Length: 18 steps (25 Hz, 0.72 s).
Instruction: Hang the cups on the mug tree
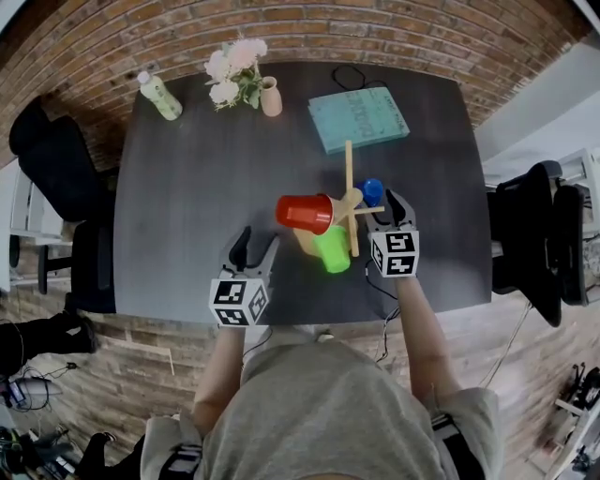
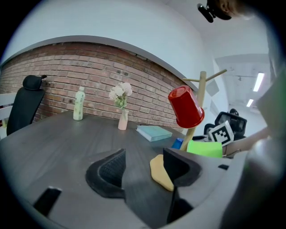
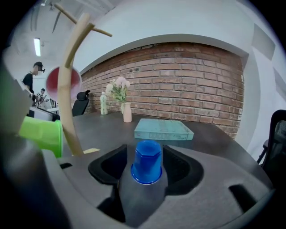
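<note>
Your dark counter [image 1: 187, 187] carries along its far edge a pale green bottle [image 1: 160, 96], a small vase [image 1: 271, 97] of pale flowers [image 1: 234, 67], and a teal book [image 1: 357, 118] lying flat, with a black cable [image 1: 349, 75] just behind it. A brick wall [image 1: 394, 28] stands beyond. One black chair [image 1: 52, 155] stands at your left, a second chair [image 1: 539, 234] at your right.

Left gripper [image 1: 258, 240]: I am holding it lower left of centre in the head view, jaws standing apart.
Right gripper [image 1: 388, 210]: I am holding it right of centre, jaws gaping either side of the blue cup [image 3: 146, 162].
Left forearm [image 1: 221, 364]: reaching up from the bottom edge.
Right forearm [image 1: 418, 330]: stretching further up the frame.
</note>
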Motion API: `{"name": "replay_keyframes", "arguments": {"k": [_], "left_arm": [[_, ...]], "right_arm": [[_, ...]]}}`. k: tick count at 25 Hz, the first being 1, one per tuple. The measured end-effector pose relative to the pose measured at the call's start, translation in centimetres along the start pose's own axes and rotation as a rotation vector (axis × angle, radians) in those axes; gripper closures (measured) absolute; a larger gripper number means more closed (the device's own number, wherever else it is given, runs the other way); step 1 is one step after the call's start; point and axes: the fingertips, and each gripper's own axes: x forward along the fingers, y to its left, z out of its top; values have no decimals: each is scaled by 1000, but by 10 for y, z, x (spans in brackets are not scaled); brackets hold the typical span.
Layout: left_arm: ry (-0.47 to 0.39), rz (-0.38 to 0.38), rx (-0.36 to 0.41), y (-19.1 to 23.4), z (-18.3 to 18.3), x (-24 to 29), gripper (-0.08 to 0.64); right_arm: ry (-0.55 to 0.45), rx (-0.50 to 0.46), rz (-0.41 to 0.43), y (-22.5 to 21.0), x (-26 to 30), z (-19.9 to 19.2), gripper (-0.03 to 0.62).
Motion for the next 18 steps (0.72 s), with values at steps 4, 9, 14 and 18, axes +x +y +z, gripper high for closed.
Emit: {"name": "replay_keyframes", "arguments": {"k": [4,9,14,18], "left_arm": [[5,-11,3,3,2,7,302],[14,-19,7,5,1,12,302],[16,-24,7,5,1,14,302],[12,-26,6,4,2,13,302]], "right_arm": [[31,12,-16,-6,13,-8,347],[52,37,-22,-8,22,-14,348],[63,33,-35,-7,23,-16,374],[59,25,-32,-6,18,-13,376]]}}
